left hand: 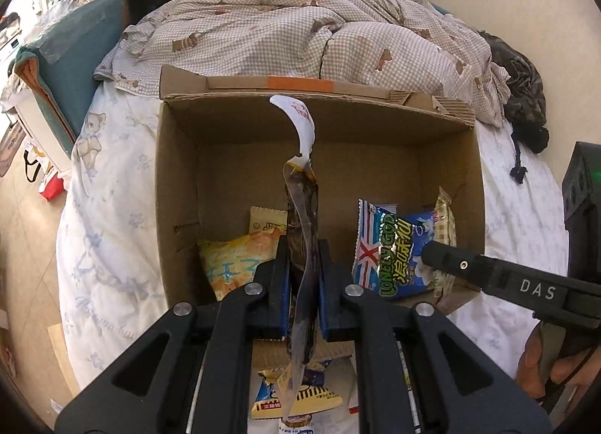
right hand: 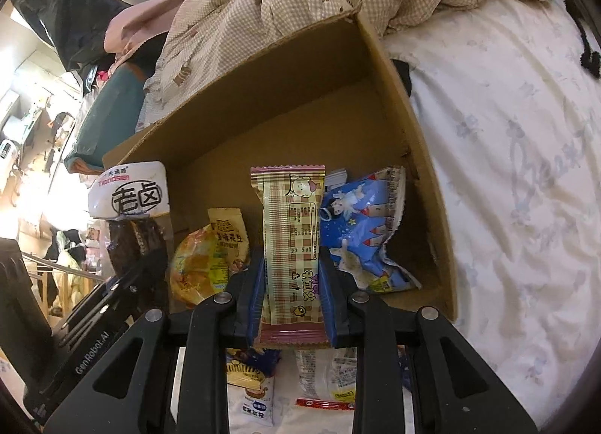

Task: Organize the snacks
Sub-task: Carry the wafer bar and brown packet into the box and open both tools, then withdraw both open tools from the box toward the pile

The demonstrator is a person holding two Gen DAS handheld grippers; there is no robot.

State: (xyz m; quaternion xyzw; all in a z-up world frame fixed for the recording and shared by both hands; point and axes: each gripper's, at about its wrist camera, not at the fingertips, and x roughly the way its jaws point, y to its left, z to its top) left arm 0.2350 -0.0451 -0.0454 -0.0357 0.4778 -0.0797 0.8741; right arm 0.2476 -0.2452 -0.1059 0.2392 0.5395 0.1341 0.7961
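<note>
An open cardboard box point(left hand: 176, 156) stands on the bed, also in the right wrist view point(right hand: 409, 126). My left gripper point(left hand: 303, 257) is shut on a dark clear snack pouch with a white top point(left hand: 302, 208), held edge-on over the box's near edge; the pouch also shows in the right wrist view point(right hand: 131, 193). My right gripper point(right hand: 292, 268) is shut on a beige plaid snack packet point(right hand: 291, 223), upright at the box's near right side. Inside lie a blue "Lonely God" bag point(left hand: 390, 250), an orange-yellow bag point(left hand: 233, 261) and a small beige packet point(left hand: 265, 221).
Several loose snack packets point(left hand: 296, 392) lie on the white sheet in front of the box, also under my right gripper point(right hand: 251, 385). A checked duvet point(left hand: 285, 28) is heaped behind the box. White sheet point(right hand: 507, 171) spreads right of it. The bed's left edge drops to the floor point(left hand: 22, 227).
</note>
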